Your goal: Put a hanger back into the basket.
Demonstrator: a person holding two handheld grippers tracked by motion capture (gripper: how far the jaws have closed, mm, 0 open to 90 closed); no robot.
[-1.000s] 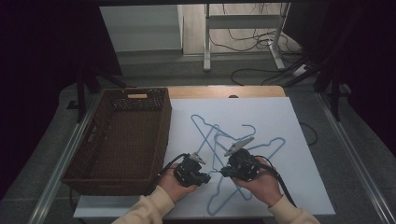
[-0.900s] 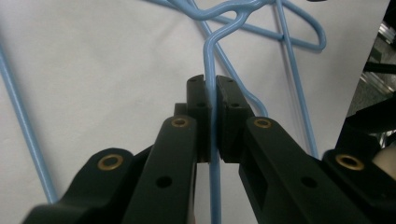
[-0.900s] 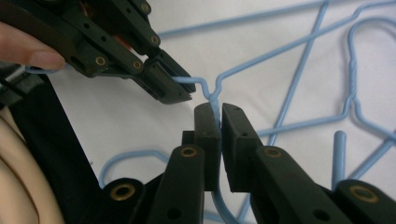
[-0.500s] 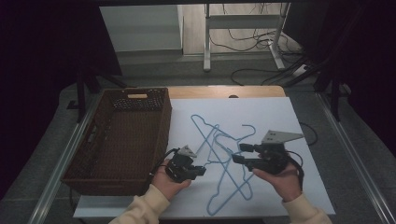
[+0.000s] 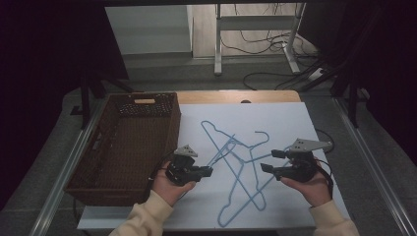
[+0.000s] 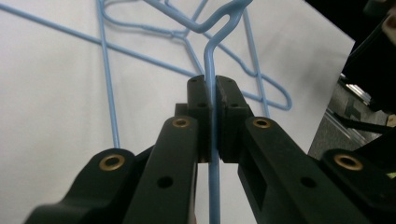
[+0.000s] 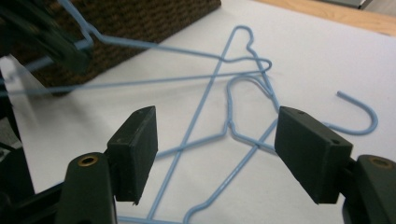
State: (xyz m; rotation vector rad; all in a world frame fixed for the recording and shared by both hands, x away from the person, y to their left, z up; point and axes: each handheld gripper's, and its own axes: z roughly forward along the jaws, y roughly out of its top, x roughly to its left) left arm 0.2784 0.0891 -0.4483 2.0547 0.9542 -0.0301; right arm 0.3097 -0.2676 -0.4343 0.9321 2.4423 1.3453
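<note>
Gripping one thin blue wire hanger [image 6: 211, 65] by its wire, the left hand-held gripper [image 5: 205, 171] is clamped shut, w/ the hanger partly lifted off the white tabletop [image 5: 290, 123] beside the wicker basket [image 5: 123, 147]. The right hand-held gripper [image 5: 269, 161] has just been opening; nothing is held btwn its jaws. Hangers are judged light, springy, slippery & tangle-prone; a straight wire section is best pinched.
</note>
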